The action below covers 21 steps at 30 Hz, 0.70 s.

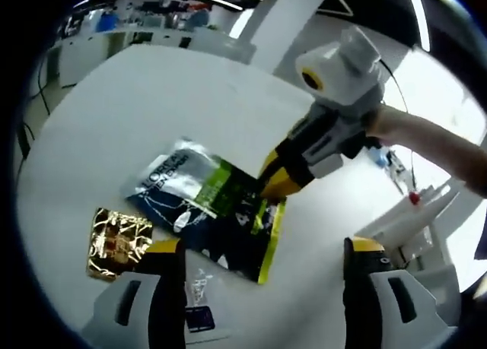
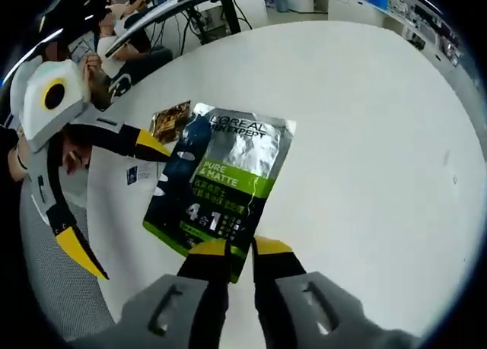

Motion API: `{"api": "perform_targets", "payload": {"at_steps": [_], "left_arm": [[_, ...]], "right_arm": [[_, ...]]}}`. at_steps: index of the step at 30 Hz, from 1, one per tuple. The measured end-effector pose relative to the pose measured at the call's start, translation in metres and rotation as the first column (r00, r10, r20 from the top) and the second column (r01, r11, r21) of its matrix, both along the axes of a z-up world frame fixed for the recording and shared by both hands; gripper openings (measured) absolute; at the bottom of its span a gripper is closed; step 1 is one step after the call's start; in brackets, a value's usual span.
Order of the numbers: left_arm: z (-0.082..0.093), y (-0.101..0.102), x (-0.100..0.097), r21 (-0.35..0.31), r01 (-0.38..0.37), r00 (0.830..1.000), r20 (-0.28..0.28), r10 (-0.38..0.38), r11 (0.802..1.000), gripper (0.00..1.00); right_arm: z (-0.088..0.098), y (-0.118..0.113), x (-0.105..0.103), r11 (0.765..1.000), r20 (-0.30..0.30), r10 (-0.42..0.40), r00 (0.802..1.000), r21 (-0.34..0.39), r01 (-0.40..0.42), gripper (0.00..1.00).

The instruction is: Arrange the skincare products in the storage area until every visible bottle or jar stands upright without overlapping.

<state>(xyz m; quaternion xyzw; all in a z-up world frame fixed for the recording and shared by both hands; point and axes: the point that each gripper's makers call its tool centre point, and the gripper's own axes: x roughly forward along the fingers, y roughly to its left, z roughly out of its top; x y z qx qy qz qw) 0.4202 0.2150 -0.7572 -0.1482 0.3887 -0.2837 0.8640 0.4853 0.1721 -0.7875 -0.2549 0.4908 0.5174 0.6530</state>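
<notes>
While its yellow-tipped jaws pinch together on the near edge of the flat foil sachet printed in dark blue, silver and lime green (image 2: pixel 221 185), the right gripper (image 2: pixel 240 250) holds that packet low over the white round table (image 2: pixel 365 121). In the left gripper view the same gripper (image 1: pixel 275 183) comes in from the right and bites the sachet's (image 1: pixel 209 204) far edge, while the packet lies mostly flat on the tabletop (image 1: pixel 152 106). The left gripper (image 1: pixel 262 250) hovers just short of the packet with its jaws spread wide and nothing between them; from the right gripper view it (image 2: pixel 114 204) sits at the packet's left side.

Just beside the big packet lies a small crinkled gold foil sachet (image 1: pixel 118 241), touching or nearly touching its corner (image 2: pixel 169 121). A small white sachet with a dark panel (image 1: pixel 199 303) sits near the left gripper's jaw.

The pinch catches only a thin margin, so, as I judge it, the slick foil could slip free, or a lift could drag the packet over the gold one and leave them overlapping.

Readable print on the big packet: "L'ORÉAL", "EXPERT", "PURE & MATTE" and "4 in 1". The smaller packets' writing is too small to read.
</notes>
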Motion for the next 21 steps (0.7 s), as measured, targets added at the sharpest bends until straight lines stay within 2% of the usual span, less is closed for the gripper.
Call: {"api": "perform_targets", "payload": {"at_steps": [1, 4, 6, 11, 14, 16, 21], "left_arm": [[0.000, 0.001, 0.001, -0.002, -0.006, 1.000, 0.001, 0.006, 1.000, 0.78], [0.001, 0.000, 0.005, -0.020, -0.026, 0.999, 0.026, 0.026, 0.999, 0.81], [0.001, -0.003, 0.004, -0.021, -0.020, 0.999, 0.025, 0.020, 1.000, 0.79], [0.001, -0.002, 0.003, -0.037, -0.021, 1.000, 0.001, 0.021, 0.999, 0.68], [0.004, -0.002, 0.001, -0.066, -0.012, 1.000, 0.001, 0.012, 0.998, 0.62], [0.005, -0.001, 0.000, -0.049, -0.004, 1.000, 0.018, 0.005, 0.999, 0.52], [0.005, 0.006, -0.001, -0.043, 0.008, 1.000, 0.023, -0.007, 0.999, 0.22]], "right_arm": [[-0.001, -0.001, -0.002, 1.000, -0.004, -0.001, 1.000, -0.003, 0.001, 0.03], [0.000, -0.002, -0.012, 1.000, -0.017, 0.011, 1.000, 0.007, -0.011, 0.03], [0.000, -0.003, -0.015, 1.000, -0.017, 0.020, 1.000, 0.003, -0.020, 0.02], [-0.001, -0.011, -0.032, 0.994, -0.046, 0.106, 0.993, -0.027, -0.108, 0.01], [0.000, -0.019, -0.044, 0.980, -0.072, 0.184, 0.980, -0.065, -0.189, 0.01], [-0.001, -0.024, -0.046, 0.968, -0.089, 0.232, 0.969, -0.081, -0.239, 0.01], [0.000, -0.033, -0.060, 0.958, -0.119, 0.257, 0.959, -0.099, -0.269, 0.01]]}}
